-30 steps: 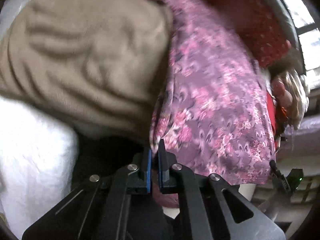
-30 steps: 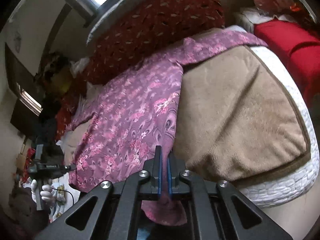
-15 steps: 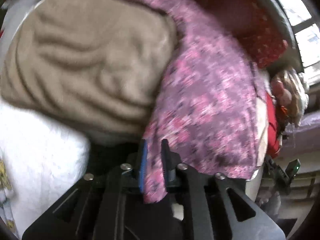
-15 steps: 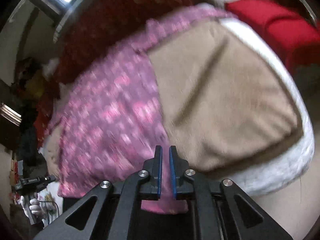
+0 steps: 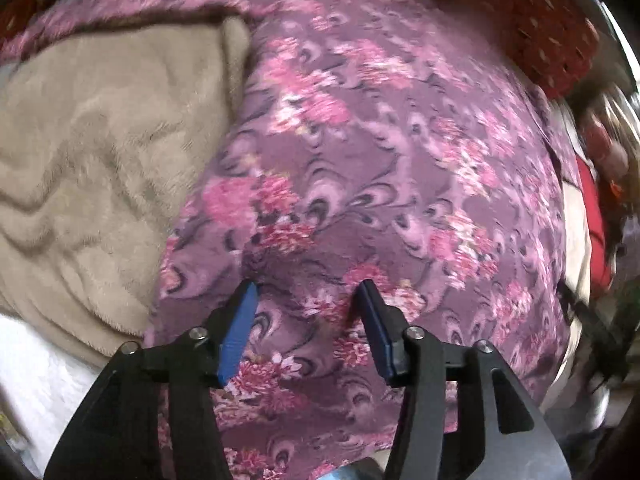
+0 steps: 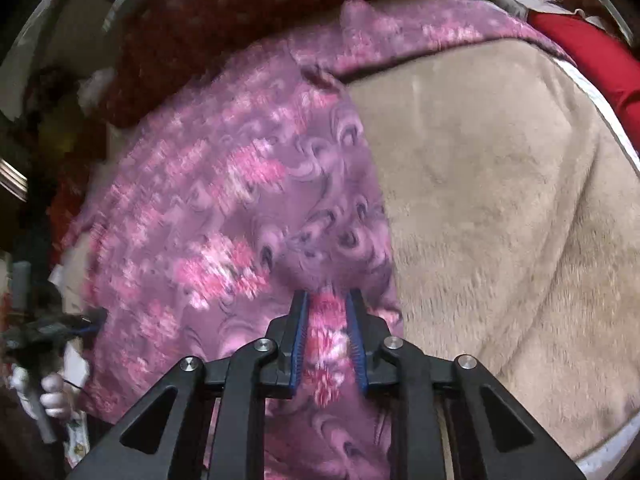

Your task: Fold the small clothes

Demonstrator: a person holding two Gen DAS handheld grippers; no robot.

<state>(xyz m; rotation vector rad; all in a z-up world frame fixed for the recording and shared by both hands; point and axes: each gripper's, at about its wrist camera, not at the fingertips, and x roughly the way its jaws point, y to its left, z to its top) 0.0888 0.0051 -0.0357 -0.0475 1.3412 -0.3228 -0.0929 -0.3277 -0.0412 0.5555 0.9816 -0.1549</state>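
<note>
A purple garment with pink flowers (image 5: 380, 168) lies spread over a beige plush blanket (image 5: 100, 148) on a bed. My left gripper (image 5: 308, 292) is open, its blue-padded fingers wide apart just above the cloth near its front edge, holding nothing. In the right wrist view the same garment (image 6: 224, 208) lies left of the beige blanket (image 6: 500, 208). My right gripper (image 6: 327, 298) has its jaws partly apart, with a fold of the garment between the pads; the grip looks loose.
A dark red patterned pillow (image 5: 520, 20) lies behind the garment. A red cloth (image 6: 592, 60) sits at the far right. A white quilted cover (image 5: 36, 380) edges the bed. A gloved hand with a device (image 6: 44, 360) is at the left.
Both grippers were shut on the garment's front edge. The left one has opened wide and let go over the cloth. The right one's jaws have parted, cloth still between them.
</note>
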